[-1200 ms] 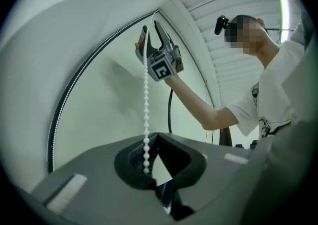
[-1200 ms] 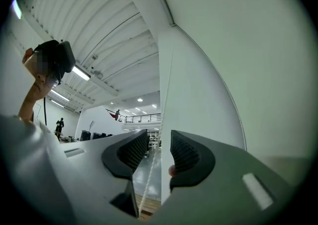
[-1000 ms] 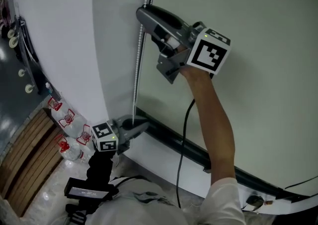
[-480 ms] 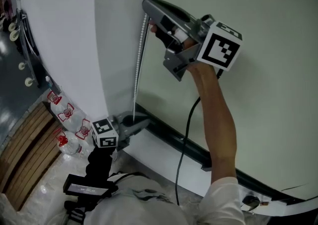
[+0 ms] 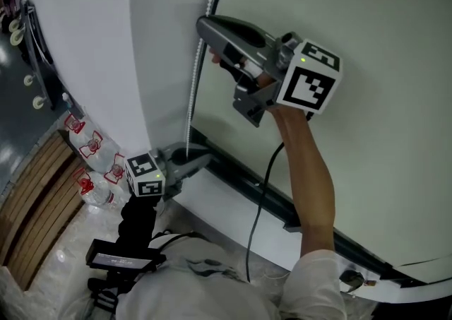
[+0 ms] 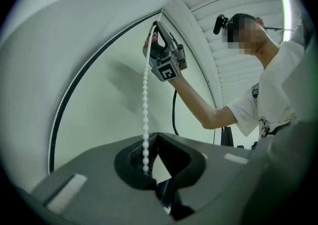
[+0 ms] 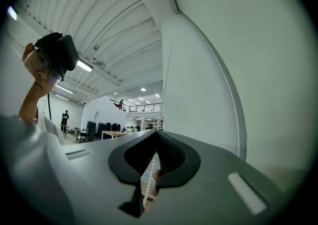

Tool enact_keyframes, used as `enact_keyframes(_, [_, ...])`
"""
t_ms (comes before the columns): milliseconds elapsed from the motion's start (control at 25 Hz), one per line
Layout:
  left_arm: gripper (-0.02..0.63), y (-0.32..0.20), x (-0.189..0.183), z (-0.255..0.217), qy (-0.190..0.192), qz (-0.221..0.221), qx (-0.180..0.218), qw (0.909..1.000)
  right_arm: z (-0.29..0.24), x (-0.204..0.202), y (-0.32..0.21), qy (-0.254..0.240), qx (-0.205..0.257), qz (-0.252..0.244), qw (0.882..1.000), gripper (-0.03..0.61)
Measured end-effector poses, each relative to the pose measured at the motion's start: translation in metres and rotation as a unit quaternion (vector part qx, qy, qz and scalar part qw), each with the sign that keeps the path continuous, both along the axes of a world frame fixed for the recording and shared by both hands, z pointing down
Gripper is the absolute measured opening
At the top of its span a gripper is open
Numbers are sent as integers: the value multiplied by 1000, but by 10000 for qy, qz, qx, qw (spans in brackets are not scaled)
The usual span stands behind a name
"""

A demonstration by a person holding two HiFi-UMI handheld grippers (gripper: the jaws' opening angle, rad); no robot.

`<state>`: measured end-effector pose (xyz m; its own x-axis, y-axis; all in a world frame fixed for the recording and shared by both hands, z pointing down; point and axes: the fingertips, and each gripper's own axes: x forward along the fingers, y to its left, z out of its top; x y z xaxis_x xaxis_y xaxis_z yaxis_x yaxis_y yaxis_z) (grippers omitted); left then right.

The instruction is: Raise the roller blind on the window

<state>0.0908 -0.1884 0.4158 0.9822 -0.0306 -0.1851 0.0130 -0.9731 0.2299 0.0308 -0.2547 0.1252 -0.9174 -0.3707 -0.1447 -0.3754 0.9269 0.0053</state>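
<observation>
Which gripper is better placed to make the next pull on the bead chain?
Probably right: the right gripper grips the bead chain high up, with room to pull down; the left gripper sits low near the chain's end.

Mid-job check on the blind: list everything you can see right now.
roller blind: one, pale green, filling the right side
bead chain: one, white, stretched between the two grippers
dark bar: one, along the blind's lower edge
water bottles: several, clear with red labels, floor at lower left
cable: one, black, hanging across the dark bar
left gripper: grey, low, shut on the bead chain
right gripper: grey, higher, shut on the bead chain
</observation>
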Motion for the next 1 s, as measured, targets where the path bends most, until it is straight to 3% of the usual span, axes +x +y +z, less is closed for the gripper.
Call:
enact_keyframes(600, [-2, 0, 0, -1, -69, 25, 57, 10000, 116, -2, 18, 201, -873, -132, 9959, 5])
enact_keyframes(1000, [-2, 0, 3, -2, -84, 67, 102, 9999, 189, -11, 31, 557, -1507, -283, 9866, 6])
